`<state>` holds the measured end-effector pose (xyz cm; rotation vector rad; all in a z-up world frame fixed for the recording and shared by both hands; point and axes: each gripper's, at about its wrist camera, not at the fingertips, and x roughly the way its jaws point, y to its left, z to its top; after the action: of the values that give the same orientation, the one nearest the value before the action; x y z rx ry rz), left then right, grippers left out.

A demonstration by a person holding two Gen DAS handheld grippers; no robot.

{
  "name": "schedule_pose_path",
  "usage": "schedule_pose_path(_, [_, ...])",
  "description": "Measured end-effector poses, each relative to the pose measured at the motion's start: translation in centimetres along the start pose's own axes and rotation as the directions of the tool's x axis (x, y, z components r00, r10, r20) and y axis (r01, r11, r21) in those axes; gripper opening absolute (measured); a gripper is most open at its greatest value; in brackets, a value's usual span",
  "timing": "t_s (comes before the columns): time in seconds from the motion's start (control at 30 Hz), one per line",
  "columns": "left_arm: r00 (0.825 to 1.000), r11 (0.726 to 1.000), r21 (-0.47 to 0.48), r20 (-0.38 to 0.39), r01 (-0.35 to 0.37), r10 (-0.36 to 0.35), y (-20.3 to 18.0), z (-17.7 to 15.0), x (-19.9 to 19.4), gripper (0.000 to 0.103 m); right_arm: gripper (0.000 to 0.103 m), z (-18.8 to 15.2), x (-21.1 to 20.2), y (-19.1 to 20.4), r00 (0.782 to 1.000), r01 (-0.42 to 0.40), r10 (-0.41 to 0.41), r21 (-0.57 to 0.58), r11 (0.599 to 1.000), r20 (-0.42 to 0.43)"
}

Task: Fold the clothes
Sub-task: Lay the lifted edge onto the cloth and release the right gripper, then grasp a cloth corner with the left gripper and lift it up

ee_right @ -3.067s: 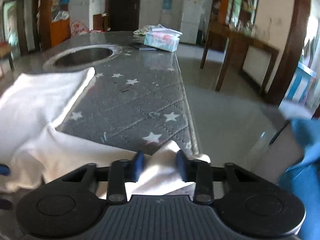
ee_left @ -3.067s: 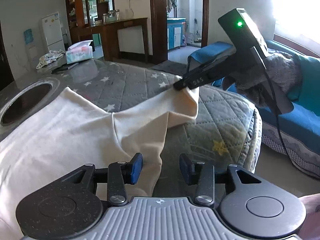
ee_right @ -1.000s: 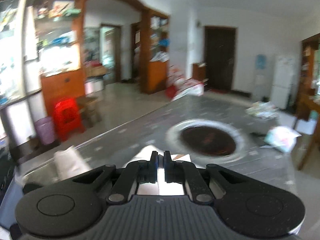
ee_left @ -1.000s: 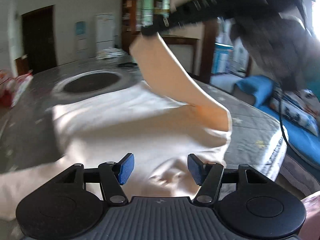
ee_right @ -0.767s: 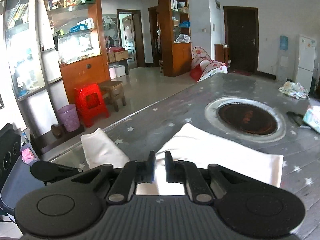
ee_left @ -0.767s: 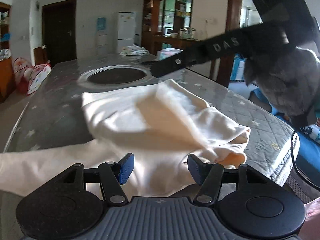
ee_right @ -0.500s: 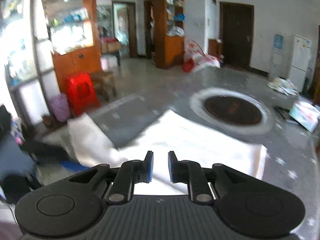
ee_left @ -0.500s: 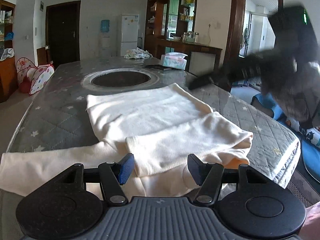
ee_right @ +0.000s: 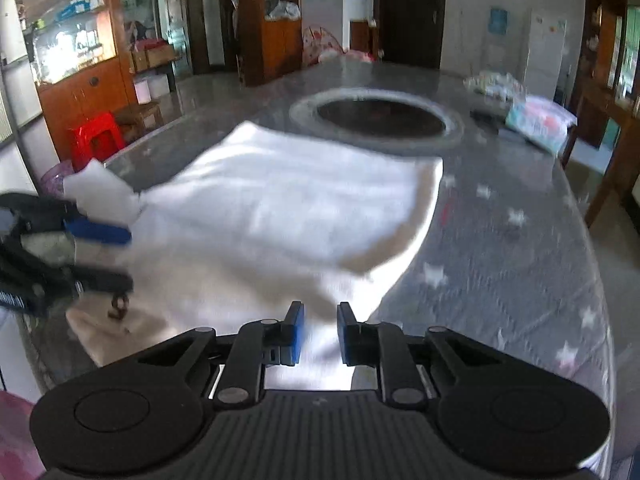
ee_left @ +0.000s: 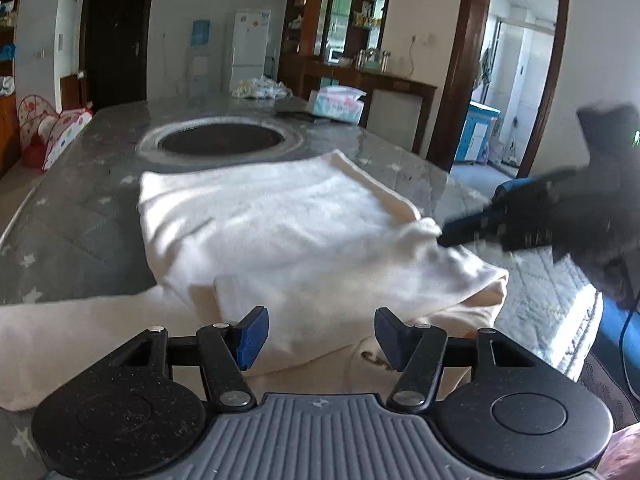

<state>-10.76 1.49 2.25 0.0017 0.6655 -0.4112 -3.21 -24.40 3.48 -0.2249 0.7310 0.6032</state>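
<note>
A cream garment [ee_left: 280, 240] lies on the grey star-quilted table [ee_left: 80, 216], its right side folded over the body; a sleeve trails off to the left [ee_left: 72, 336]. My left gripper [ee_left: 320, 336] is open and empty over the garment's near edge. My right gripper [ee_right: 319, 332] is open with a narrow gap, empty, above the garment's [ee_right: 288, 208] near right edge. In the left wrist view the right gripper [ee_left: 472, 228] shows blurred at the fold's right corner. In the right wrist view the left gripper [ee_right: 100, 252] shows at the far left.
A round dark hole with a pale rim [ee_left: 218, 142] sits in the table beyond the garment. A tissue pack [ee_left: 336, 102] and crumpled cloth [ee_left: 260, 88] lie at the far end. The table's right edge [ee_left: 576, 320] drops to a blue sofa.
The right gripper carried the garment's right side over the body, let it go, and pulled back to the right edge, jaws opening slightly. The left gripper stayed open.
</note>
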Motion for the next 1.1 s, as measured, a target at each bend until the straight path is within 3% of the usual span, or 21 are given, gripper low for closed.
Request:
schedule_pose_path(0.23, [0.997,0.996,-0.062,0.035,-0.069,0.072,1.7,-0.5,-2.4,0.062,0.021,0.5,2.8,0.3,1.000,-0.004,0.004,-0.007,1.000,-0.010])
schedule_pose_path(0.33, [0.984,0.979,-0.128,0.055,-0.158,0.166,3.8,-0.8,-4.1,0.062,0.022,0.4,2.9,0.7,1.000,0.006,-0.007,-0.014,1.000,-0.004])
schedule_pose_path(0.4, [0.967,0.954,-0.184,0.055,-0.236,0.250,5.6,-1.1,-5.0,0.062,0.024,0.6,2.3,1.1,1.000,-0.010,0.010,-0.011,1.000,0.016])
schedule_pose_path(0.5, [0.921,0.893,-0.268,0.043,-0.362,0.386,8.2,-1.7,-6.4,0.062,0.035,0.9,2.0,2.2,0.999,-0.039,0.040,-0.037,0.999,0.026])
schedule_pose_path(0.63, [0.837,0.779,-0.366,0.002,-0.509,0.547,11.9,-2.4,-7.7,0.062,0.035,1.0,2.3,3.8,0.996,-0.079,0.081,-0.070,0.994,0.024])
schedule_pose_path(0.73, [0.777,0.700,-0.405,-0.042,-0.588,0.629,14.3,-2.9,-8.2,0.062,0.036,1.0,2.6,4.4,0.995,-0.096,0.097,-0.067,0.993,0.021])
schedule_pose_path(0.83, [0.745,0.650,-0.436,-0.077,-0.623,0.663,16.1,-3.3,-8.3,0.062,0.036,0.9,2.6,4.7,0.995,-0.099,0.101,-0.065,0.993,0.018])
schedule_pose_path(0.97, [0.752,0.643,-0.457,-0.093,-0.615,0.653,17.2,-3.7,-7.8,0.058,0.036,0.7,2.4,4.9,0.995,-0.098,0.099,-0.067,0.993,0.016])
schedule_pose_path(1.1, [0.763,0.646,-0.469,-0.099,-0.602,0.639,17.9,-3.9,-7.3,0.041,0.036,0.5,2.1,5.0,0.995,-0.095,0.097,-0.062,0.994,0.019])
